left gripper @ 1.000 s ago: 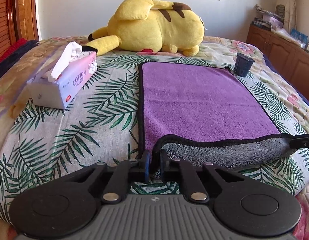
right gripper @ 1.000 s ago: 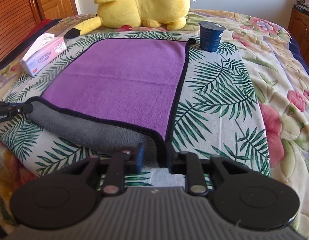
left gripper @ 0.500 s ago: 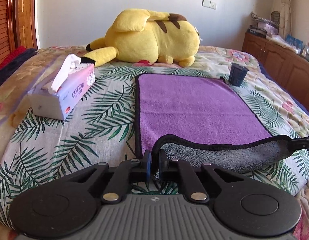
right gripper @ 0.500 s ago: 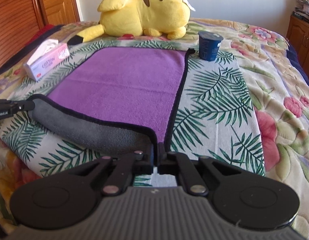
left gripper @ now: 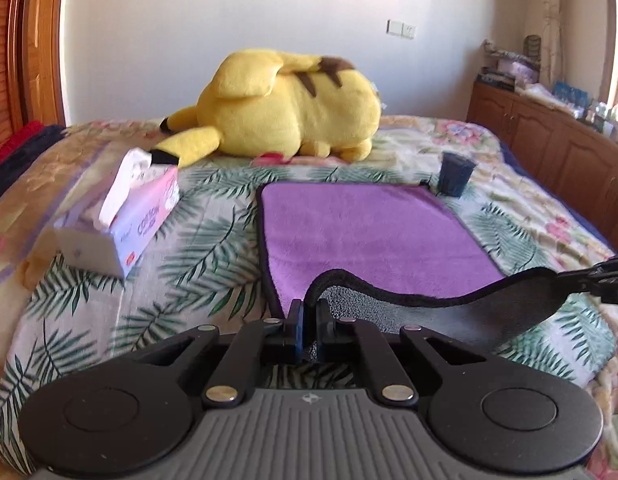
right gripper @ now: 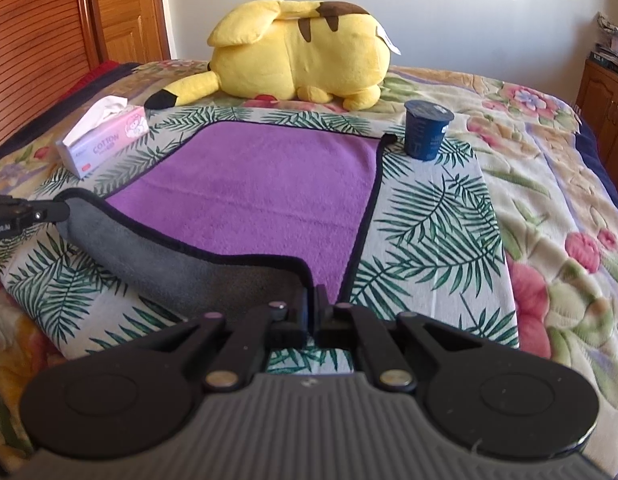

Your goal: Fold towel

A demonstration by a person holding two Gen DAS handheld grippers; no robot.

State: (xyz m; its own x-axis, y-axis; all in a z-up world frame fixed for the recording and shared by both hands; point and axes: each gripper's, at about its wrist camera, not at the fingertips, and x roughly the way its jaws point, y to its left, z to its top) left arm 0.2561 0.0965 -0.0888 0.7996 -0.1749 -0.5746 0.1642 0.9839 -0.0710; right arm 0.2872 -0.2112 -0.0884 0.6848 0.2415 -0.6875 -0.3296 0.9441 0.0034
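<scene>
Towel (left gripper: pixel 369 232) pinched at both near corners, lifted off bed (right gripper: pixel 549 184).
Left hand-held gripper (left gripper: pixel 307 314) and right hand-held gripper (right gripper: pixel 312 308) clamped on hem (grey underside showing).

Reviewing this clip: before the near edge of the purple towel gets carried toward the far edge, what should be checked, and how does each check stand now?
1. Left gripper shut on the near-left corner of the purple towel with black trim and grey underside: ok.
2. Right gripper shut on the near-right corner: ok.
3. Near edge lifted, grey underside showing: ok.
4. Far half flat on the leaf-print bedspread: ok.
5. Dark blue plastic cup off the far-right corner: cannot tell; it stands right beside it.
6. Pink tissue box and yellow plush toy off the towel: ok.
</scene>
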